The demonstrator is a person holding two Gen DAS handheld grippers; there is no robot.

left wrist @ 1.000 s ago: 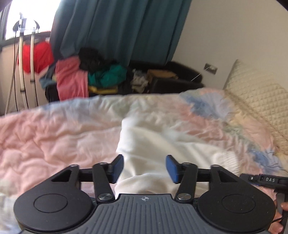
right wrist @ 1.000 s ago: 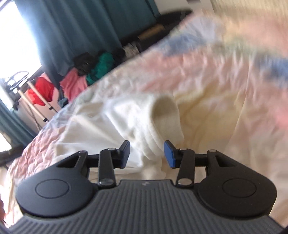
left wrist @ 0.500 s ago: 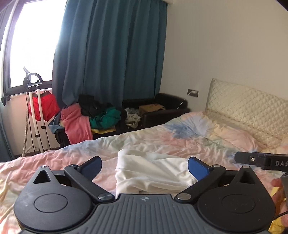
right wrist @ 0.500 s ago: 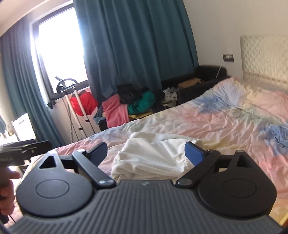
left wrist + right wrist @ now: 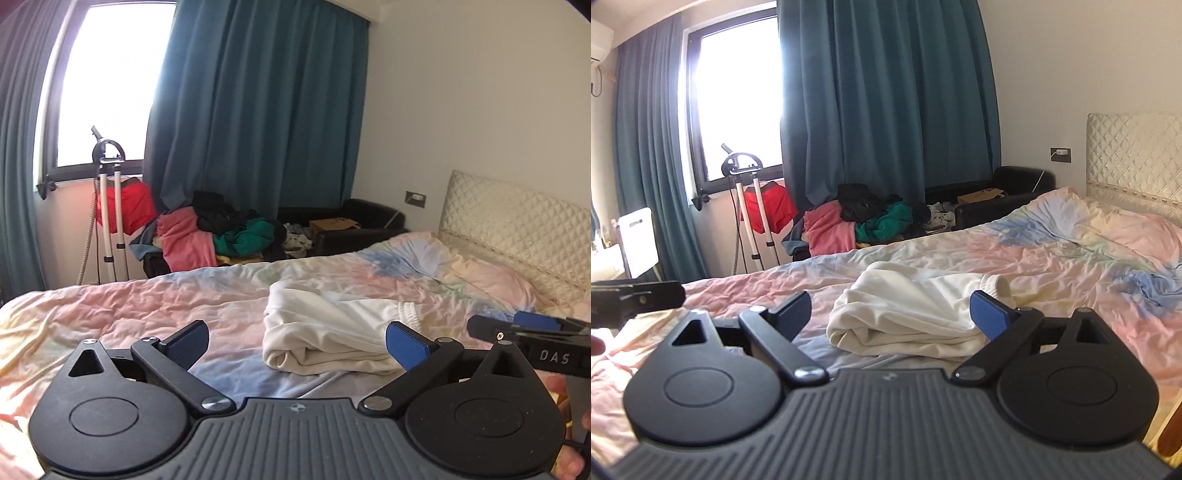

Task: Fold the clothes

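A bedroom is being viewed from two handheld grippers raised above a bed (image 5: 110,310) that is covered by a rumpled pastel quilt (image 5: 1052,251). The left gripper (image 5: 297,341) is being held with its blue-padded fingers (image 5: 406,347) spread wide apart, and nothing is being gripped. The right gripper (image 5: 890,312) is likewise being held wide open and empty. A white garment (image 5: 332,332), loosely folded into a thick bundle, is lying near the middle of the bed, beyond both grippers and apart from their fingertips; in each view it is being framed in the gap between the two fingers. Its ribbed cuff (image 5: 993,286) is turned toward the quilted headboard (image 5: 1134,155). In the left view, the right gripper is being seen at the right edge. Past the far edge of the bed, a pile of clothes (image 5: 221,232) is heaped below teal curtains (image 5: 886,92).
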